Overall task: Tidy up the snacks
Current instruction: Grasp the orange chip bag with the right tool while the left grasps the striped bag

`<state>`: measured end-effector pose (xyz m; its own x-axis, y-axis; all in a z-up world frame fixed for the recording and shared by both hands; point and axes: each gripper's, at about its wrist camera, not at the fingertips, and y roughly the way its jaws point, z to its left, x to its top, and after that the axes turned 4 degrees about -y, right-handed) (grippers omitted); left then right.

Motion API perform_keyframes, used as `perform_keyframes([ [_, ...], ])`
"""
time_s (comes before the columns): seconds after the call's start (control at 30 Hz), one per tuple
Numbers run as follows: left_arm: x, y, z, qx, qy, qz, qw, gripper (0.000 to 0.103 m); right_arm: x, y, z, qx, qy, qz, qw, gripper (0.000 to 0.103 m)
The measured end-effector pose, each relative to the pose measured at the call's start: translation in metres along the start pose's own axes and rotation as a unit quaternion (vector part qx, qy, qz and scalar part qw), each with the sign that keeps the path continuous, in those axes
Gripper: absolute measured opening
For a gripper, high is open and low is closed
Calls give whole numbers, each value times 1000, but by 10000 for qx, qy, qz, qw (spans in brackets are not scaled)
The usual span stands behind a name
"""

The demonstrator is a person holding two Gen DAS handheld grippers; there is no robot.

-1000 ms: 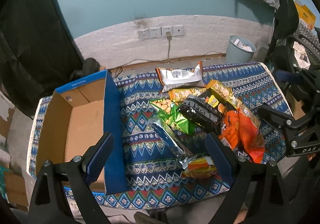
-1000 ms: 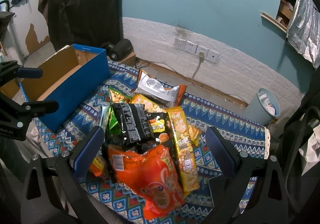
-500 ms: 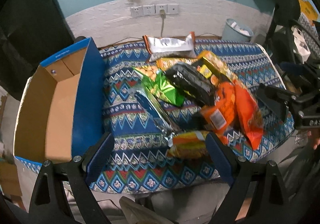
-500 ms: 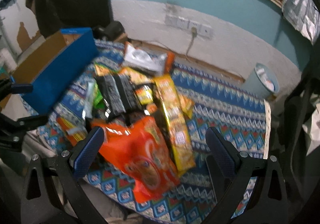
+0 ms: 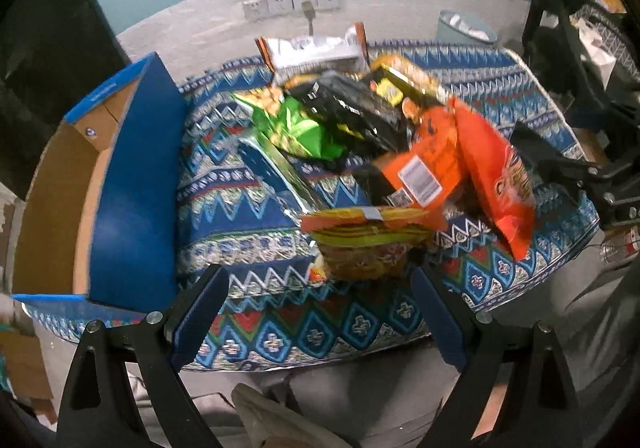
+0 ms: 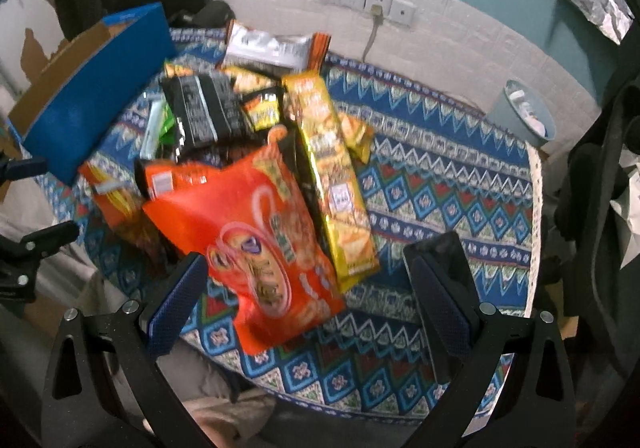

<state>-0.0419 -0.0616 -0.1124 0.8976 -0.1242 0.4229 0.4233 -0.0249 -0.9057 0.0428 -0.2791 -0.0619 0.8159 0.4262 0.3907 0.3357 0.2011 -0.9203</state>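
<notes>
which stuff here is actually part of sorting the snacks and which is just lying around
Part of the job:
- blue cardboard box
- large orange bag
- long yellow pack
- black pack
- green bag
- white pack

Just lying about:
- bin
- wall sockets
- patterned cloth

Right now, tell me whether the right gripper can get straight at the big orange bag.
Probably yes. The right gripper is open, and the big orange bag lies on top of the pile at the near table edge, between its fingers, with nothing over it.
</notes>
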Motion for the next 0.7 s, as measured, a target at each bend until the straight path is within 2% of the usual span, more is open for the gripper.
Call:
perform_keyframes([
  [0.23,5,30,-15,104,-54,179,9998,94,-9,24,3,109,-95,366,9992,100],
  [0.4,8,52,-15,231,-254,408,9986,94,-7,40,12,166,-289,422,9986,100],
  [0.7,20,76,-18,388,-131,350,9985,94,0,73,20,112,-541,691,9961,100],
])
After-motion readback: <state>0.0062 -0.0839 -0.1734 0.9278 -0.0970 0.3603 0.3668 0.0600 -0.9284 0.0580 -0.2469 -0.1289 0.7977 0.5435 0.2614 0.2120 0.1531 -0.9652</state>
